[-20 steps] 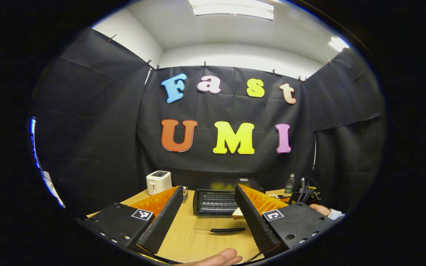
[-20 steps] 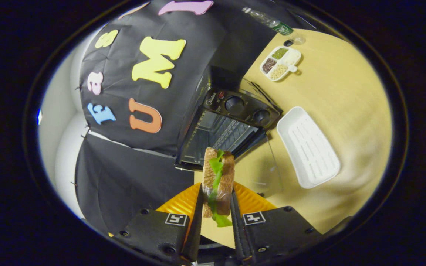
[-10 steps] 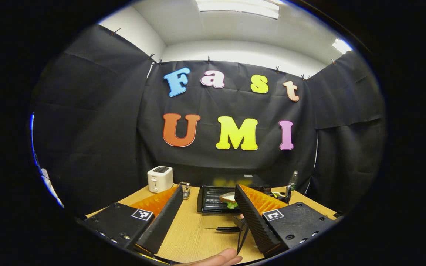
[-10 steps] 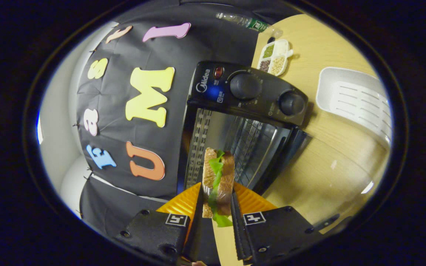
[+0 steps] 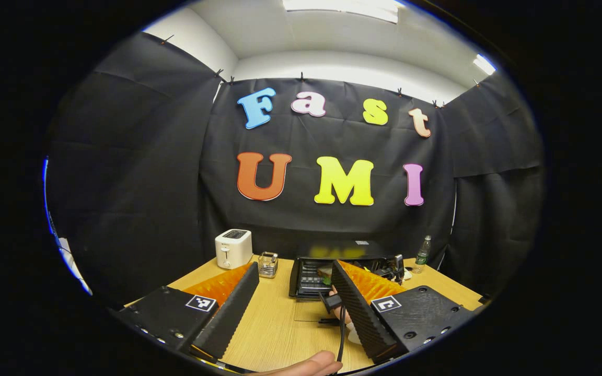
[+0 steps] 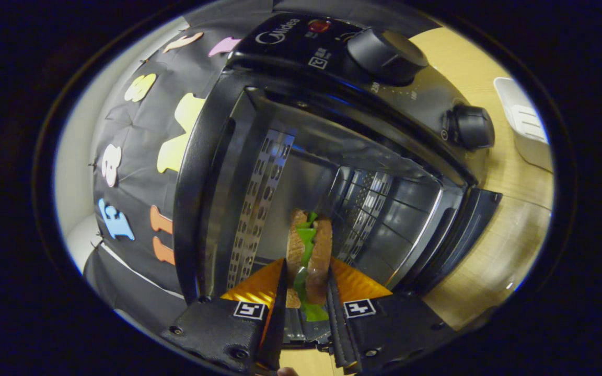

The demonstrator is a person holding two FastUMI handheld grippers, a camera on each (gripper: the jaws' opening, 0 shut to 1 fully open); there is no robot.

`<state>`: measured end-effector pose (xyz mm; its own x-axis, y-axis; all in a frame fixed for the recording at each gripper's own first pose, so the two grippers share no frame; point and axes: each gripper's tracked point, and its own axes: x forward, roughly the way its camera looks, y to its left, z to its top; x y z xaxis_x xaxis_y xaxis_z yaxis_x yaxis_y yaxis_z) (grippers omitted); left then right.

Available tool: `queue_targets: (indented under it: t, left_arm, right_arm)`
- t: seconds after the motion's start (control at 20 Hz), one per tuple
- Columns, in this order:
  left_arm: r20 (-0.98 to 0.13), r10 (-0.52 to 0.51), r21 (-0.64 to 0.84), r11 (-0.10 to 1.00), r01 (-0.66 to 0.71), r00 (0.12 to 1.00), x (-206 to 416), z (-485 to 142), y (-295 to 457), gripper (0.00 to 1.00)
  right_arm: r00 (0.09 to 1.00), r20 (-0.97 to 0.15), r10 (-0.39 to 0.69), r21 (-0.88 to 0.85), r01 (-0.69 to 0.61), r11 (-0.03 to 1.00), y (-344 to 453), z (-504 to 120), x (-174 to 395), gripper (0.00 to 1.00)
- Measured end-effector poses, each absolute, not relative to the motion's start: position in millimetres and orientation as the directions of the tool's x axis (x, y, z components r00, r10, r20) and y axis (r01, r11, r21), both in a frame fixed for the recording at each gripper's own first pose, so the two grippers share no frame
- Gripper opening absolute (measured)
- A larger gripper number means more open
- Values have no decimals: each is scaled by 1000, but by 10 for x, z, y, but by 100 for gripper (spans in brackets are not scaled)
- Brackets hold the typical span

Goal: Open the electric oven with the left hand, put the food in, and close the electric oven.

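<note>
The black electric oven (image 5: 309,270) stands at the back of the wooden table with its glass door (image 5: 311,312) folded down flat. My left gripper (image 5: 294,269) hovers open and empty well in front of it. My right gripper (image 6: 305,266) is shut on a sandwich (image 6: 309,245) of brown bread and green lettuce, held on edge. The sandwich is just inside the oven's mouth (image 6: 332,172), beside the wire rack (image 6: 363,219). In the left gripper view, the right gripper (image 5: 332,302) and its hand reach in over the open door.
A white toaster (image 5: 233,248) and a small glass holder (image 5: 268,264) stand left of the oven, a bottle (image 5: 423,253) right of it. Two knobs (image 6: 387,49) sit on the oven's panel. A white tray (image 6: 523,125) lies beside the oven. A fingertip (image 5: 306,364) shows below.
My right gripper has carried the sandwich forward from in front of the open door into the oven's mouth. The left gripper has drawn back slightly and stays open.
</note>
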<state>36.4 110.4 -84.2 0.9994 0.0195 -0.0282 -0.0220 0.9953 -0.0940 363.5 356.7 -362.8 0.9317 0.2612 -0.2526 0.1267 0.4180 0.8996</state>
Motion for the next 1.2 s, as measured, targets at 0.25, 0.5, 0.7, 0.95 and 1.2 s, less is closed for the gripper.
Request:
queue_targets:
  t: [0.25,0.5,0.7,0.95,1.2]
  left_arm:
    - [-46,13,-91,996,-17,999,366,-923,1070,92]
    - [-54,11,-94,995,-16,998,381,-943,1021,82]
    - [-63,7,-97,995,-13,998,341,-979,977,82]
    - [-59,17,-97,995,-23,998,243,-962,987,82]
    - [-66,40,-93,995,-46,997,156,-980,1052,92]
  right_arm:
    - [927,-274,255,853,112,510,3562,-3690,3655,48]
    - [936,-291,198,718,77,692,3447,-3596,3642,67]
    - [931,-309,192,574,22,819,3474,-3557,3568,99]
    - [899,-404,169,213,-88,973,3559,-3704,3523,94]
    - [846,-509,161,16,-178,984,3571,-3728,3400,96]
